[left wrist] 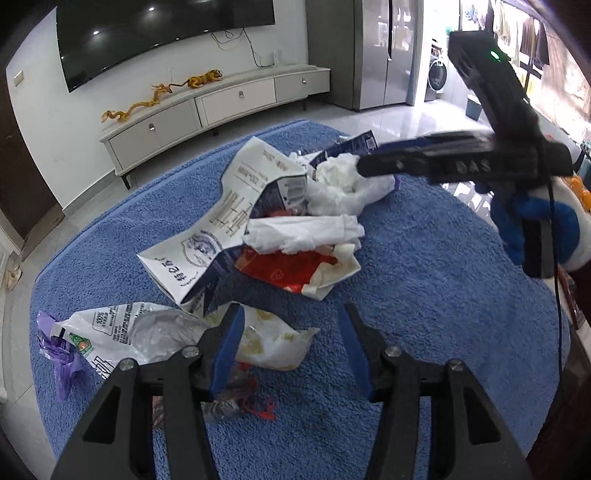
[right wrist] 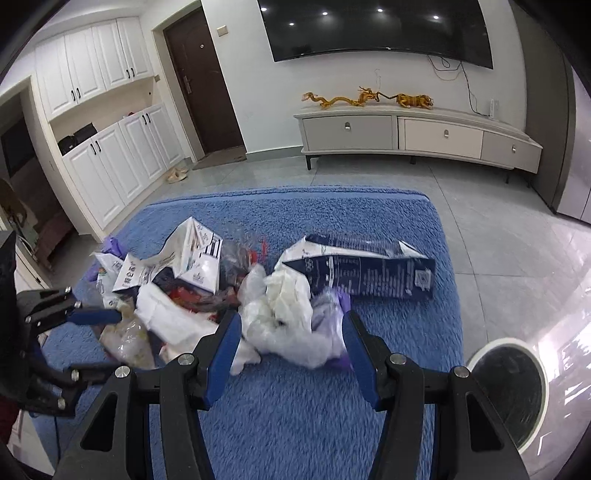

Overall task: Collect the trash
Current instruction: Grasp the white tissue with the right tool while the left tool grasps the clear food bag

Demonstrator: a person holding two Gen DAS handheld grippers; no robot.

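Observation:
A pile of trash lies on a blue fluffy cloth (left wrist: 424,266). It holds a white printed carton (left wrist: 221,221), white tissues (left wrist: 306,232), a red wrapper (left wrist: 284,269), a clear plastic bag (left wrist: 147,328) and a purple scrap (left wrist: 59,347). My left gripper (left wrist: 291,347) is open just above the near edge of the pile, over a pale wrapper (left wrist: 273,343). My right gripper (right wrist: 291,343) is open around crumpled white tissue and plastic (right wrist: 284,317). A dark blue carton (right wrist: 369,269) lies behind it. The right gripper also shows in the left wrist view (left wrist: 373,162), reaching into the white plastic (left wrist: 343,184).
A round white bin (right wrist: 509,391) with a dark liner stands on the floor at the right of the cloth. A low TV cabinet (right wrist: 417,133) and wall TV (right wrist: 376,26) are beyond. The tiled floor (right wrist: 498,229) surrounds the cloth.

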